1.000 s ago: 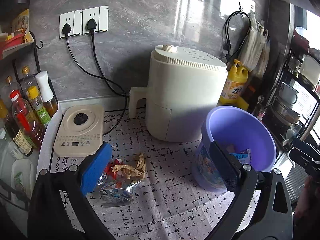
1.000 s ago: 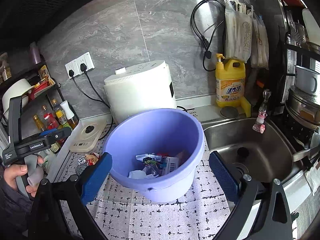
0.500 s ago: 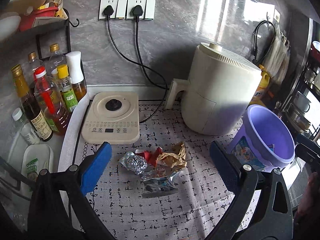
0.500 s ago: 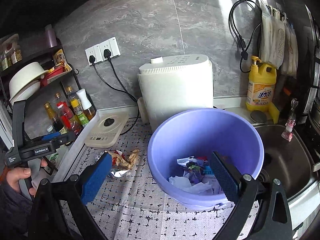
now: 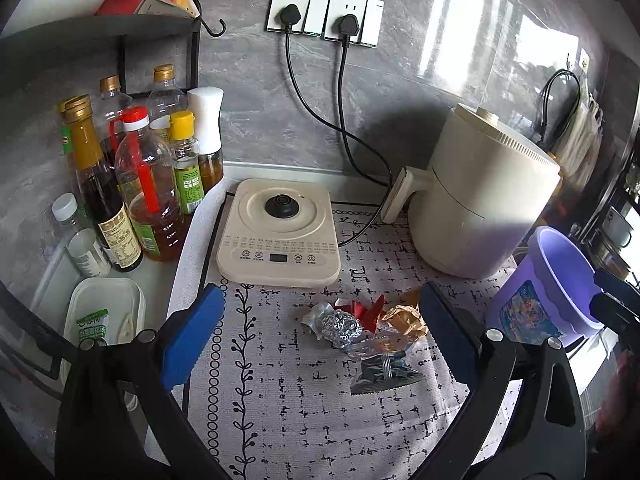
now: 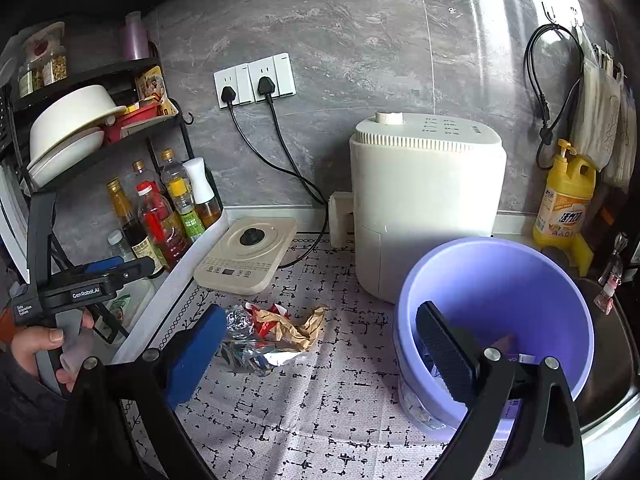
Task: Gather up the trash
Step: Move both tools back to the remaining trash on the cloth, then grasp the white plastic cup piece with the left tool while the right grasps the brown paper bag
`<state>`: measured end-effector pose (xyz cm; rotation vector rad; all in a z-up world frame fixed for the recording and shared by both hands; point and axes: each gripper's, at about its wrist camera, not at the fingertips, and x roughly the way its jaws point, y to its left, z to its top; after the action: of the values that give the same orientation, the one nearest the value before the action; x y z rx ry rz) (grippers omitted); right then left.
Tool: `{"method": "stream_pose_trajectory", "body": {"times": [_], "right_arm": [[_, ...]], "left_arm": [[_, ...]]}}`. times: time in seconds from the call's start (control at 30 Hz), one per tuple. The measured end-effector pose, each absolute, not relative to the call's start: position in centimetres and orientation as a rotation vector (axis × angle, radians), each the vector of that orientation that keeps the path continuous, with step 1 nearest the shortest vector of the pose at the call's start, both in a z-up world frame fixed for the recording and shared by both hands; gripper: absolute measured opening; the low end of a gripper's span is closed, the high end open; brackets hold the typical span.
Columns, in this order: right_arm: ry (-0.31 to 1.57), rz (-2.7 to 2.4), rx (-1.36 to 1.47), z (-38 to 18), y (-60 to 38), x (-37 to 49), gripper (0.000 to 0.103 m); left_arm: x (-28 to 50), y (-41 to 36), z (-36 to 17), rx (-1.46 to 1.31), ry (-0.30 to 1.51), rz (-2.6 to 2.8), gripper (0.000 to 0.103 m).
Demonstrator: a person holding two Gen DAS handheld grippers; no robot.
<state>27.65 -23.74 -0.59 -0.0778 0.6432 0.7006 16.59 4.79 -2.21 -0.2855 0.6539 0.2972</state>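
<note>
The trash pile [image 5: 366,330] (a foil ball, red scraps, crumpled brown paper and a clear wrapper) lies on the patterned mat [image 5: 288,412], in front of the induction base [image 5: 280,232] and well to the left of the purple bucket [image 6: 496,320]. The left gripper [image 5: 320,336] is spread wide and empty, with the pile straight ahead between its fingers and its long axis running roughly across the opening. The right gripper [image 6: 320,352] is likewise spread and empty, but one finger overlaps the bucket rim, so the left gripper is judged better placed for the pick.

Bare mat [image 5: 304,412] before the trash pile [image 5: 368,332] (induction cooker [image 5: 280,232] behind).
</note>
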Motion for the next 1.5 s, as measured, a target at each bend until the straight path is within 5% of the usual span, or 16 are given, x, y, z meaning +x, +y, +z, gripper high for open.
{"method": "stream_pose_trajectory", "body": {"times": [0.27,0.53,0.73,1.1,1.37,1.5], "right_arm": [[0.671,0.741,-0.110,-1.5,-20.8,27.5,0.086],[0.746,0.817,-0.180,-3.8,-17.4,27.5,0.059],[0.798,0.813,-0.222,-5.6,-15.8,28.2,0.059],[0.854,0.802,-0.282,-7.8,-12.4,32.1,0.059],[0.937,0.806,-0.352,-10.7,-9.7,34.2,0.059],[0.959,0.800,-0.365,-11.8,-9.0,34.6,0.059]], "left_arm": [[16.1,6.4,-3.7,-0.308,0.679,0.292,0.097],[16.6,6.5,-6.3,-0.348,0.723,0.234,0.096],[18.2,6.3,-8.8,-0.396,0.784,0.178,0.075],[23.7,6.6,-11.8,-0.395,0.841,0.123,0.073],[25.8,9.4,-15.2,-0.466,0.904,0.164,0.049],[26.3,9.8,-16.5,-0.486,0.933,0.152,0.048]]}}
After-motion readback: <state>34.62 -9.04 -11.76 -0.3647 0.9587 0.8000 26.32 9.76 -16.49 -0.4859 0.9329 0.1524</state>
